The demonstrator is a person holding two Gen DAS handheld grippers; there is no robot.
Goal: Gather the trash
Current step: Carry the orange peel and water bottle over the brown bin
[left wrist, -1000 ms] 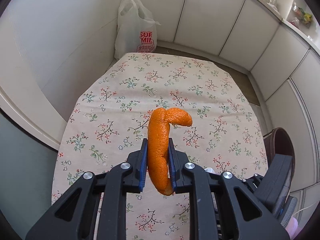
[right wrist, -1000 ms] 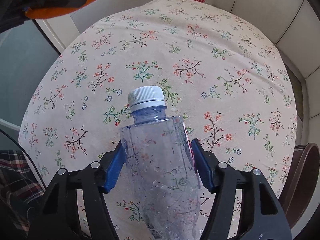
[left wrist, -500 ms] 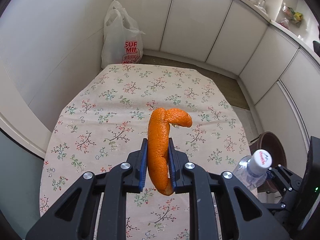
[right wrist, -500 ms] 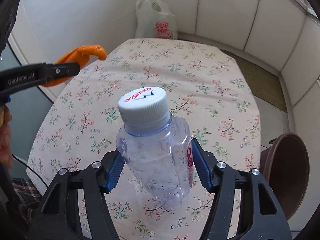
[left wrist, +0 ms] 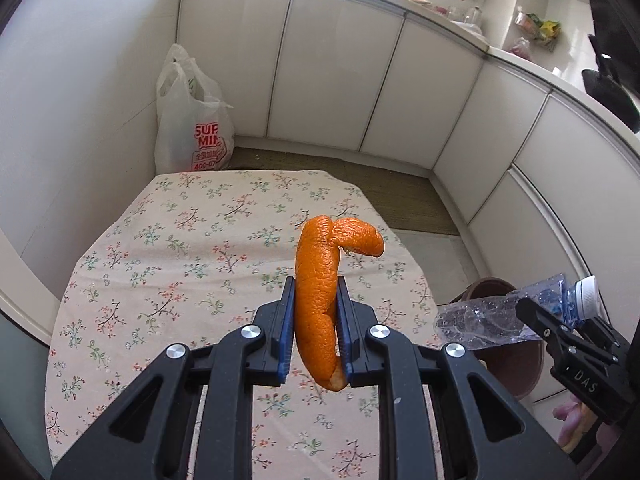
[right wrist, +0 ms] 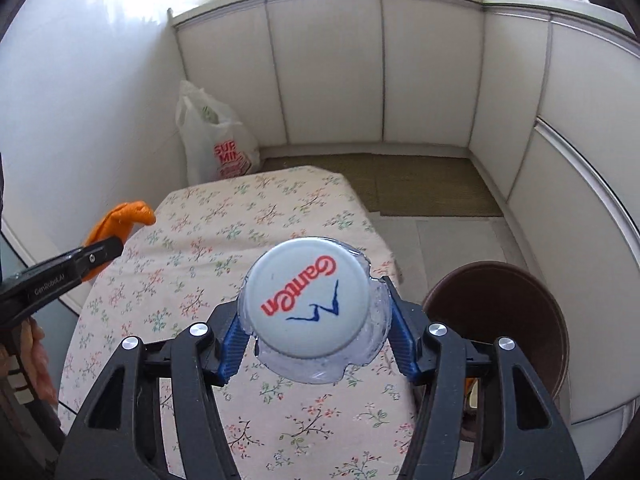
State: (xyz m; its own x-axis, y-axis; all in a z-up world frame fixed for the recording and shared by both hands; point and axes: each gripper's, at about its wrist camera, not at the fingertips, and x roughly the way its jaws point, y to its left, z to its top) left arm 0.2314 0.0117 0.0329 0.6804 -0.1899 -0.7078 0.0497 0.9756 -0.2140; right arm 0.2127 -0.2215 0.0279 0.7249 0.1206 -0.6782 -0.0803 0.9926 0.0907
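Both claws had lifted off the floral worktop (left wrist: 192,248); L claw (left wrist: 316,330) clamped orange peel (left wrist: 318,292); R claw (right wrist: 316,336), jaws closing, squeezed plastic bottle (right wrist: 308,306), now swung cap-first beside brown bin (right wrist: 508,320); drop-off judged next.

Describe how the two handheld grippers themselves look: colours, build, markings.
Both grippers are black plastic with triangular cut-outs in the linkage arms, silver round screws at the joints and blue pads on the inner faces of the fingers. The left gripper carries white "GenRobot.AI" lettering on its side, and the right gripper shows "DAS" on its body. No sleeves are visible.
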